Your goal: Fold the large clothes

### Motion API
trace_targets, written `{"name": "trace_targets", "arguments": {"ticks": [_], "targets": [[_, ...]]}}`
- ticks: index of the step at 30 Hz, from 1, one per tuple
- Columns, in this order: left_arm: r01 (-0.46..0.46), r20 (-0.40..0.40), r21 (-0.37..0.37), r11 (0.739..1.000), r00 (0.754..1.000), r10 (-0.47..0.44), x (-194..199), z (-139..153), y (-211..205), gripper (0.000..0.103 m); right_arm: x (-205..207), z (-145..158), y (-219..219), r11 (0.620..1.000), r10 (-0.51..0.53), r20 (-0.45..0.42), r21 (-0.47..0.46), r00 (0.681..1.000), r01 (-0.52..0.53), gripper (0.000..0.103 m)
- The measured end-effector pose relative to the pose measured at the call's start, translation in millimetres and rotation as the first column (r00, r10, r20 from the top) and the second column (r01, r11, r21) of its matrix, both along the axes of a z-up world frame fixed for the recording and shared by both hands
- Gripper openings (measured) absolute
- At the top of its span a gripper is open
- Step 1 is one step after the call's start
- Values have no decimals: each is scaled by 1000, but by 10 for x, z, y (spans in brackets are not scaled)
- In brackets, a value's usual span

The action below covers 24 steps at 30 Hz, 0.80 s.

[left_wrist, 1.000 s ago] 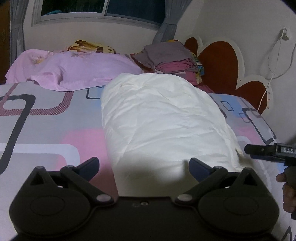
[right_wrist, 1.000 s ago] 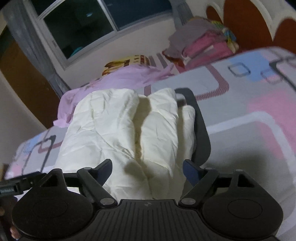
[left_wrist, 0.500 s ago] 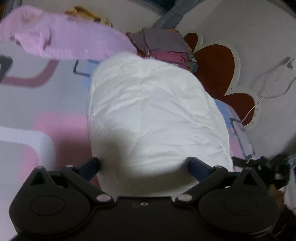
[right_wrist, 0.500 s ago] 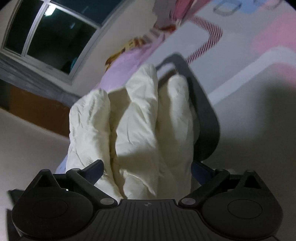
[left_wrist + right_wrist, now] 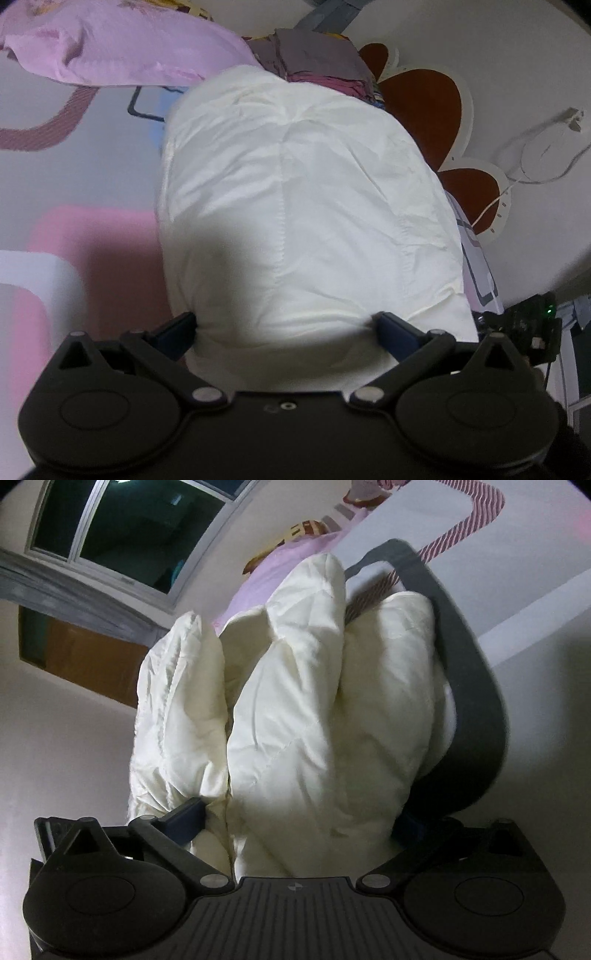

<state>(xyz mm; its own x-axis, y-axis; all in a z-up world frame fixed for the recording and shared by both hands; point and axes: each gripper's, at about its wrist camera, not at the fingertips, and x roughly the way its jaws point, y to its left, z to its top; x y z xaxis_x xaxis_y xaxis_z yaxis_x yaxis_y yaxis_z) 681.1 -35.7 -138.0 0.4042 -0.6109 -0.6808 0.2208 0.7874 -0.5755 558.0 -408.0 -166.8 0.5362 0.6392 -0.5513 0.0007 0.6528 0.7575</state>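
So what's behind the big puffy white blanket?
Behind the white blanket sit a stack of folded clothes and a purple pillow, with the red headboard to the side. The stack's lower part is hidden by the blanket.

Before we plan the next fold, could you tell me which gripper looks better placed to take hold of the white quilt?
Probably the left gripper: its open jaws straddle one smooth end of the white quilt. The right gripper, jaws just opened wide, faces several bulky folds, harder to pinch together.
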Motion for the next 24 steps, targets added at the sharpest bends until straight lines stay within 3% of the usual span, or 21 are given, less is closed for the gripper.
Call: {"name": "trace_targets", "arguments": {"ticks": [2,5,9,13,18,24], "targets": [[-5,15,0,1000,1000,5,-65,48,88,103,-143,69,-187,999,-47,12,-22,999,47,103],[-20,9,-33,999,1000,21,-148,37,223,103,-218,-31,-365,997,-69,-47,35,997,70,103],[-29,-33,-97,995,999,26,-82,-77,169,103,-167,-153,-264,992,-50,-60,116,997,56,103],[-11,-28,-98,995,1000,8,-38,-94,44,103,-77,-192,-76,985,-22,-43,168,999,28,103],[-4,-29,-93,996,1000,2,31,-129,-10,103,65,-229,83,991,30,-18,132,999,-27,103],[38,3,-2,999,999,-38,80,-96,-336,102,200,-160,248,996,68,8,49,998,-69,99]]}}
